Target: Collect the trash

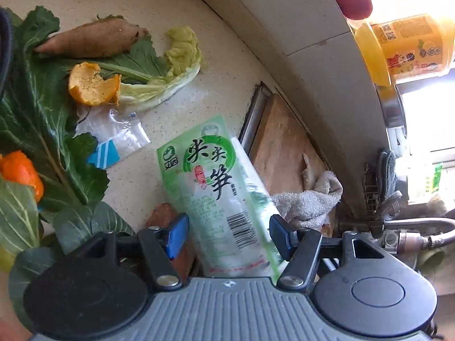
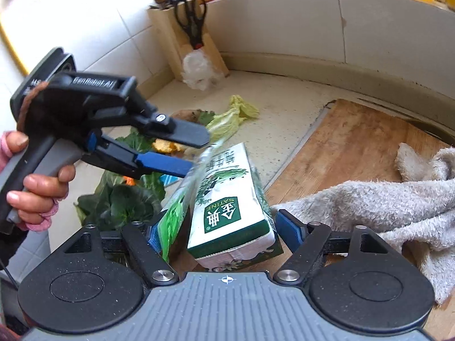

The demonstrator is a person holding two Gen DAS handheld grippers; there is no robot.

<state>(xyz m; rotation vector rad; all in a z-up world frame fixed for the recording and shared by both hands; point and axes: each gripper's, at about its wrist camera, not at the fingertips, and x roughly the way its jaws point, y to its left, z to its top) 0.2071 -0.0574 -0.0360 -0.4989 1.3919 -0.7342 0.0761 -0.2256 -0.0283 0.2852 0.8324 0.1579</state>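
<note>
A green and white plastic snack bag [image 1: 219, 187] stands between the open fingers of my left gripper [image 1: 229, 234]; the pads do not press it. In the right wrist view the left gripper [image 2: 196, 153] hovers open over the same bag [image 2: 182, 199]. My right gripper [image 2: 214, 231] is open around a green and white milk carton [image 2: 230, 207] lying on the counter, with the bag's lower end inside the left pad [image 2: 155, 234]. Orange peel [image 1: 91, 83], cabbage leaf [image 1: 170, 65], dark green leaves [image 1: 34, 130] and a small clear wrapper [image 1: 119, 133] lie on the counter.
A sweet potato [image 1: 91, 41] lies on the leaves. A wooden cutting board [image 2: 355, 147] with a grey rag [image 2: 384, 199] sits to the right. A knife block with scissors [image 2: 187, 37] and crumpled plastic [image 2: 199, 71] stand at the back wall.
</note>
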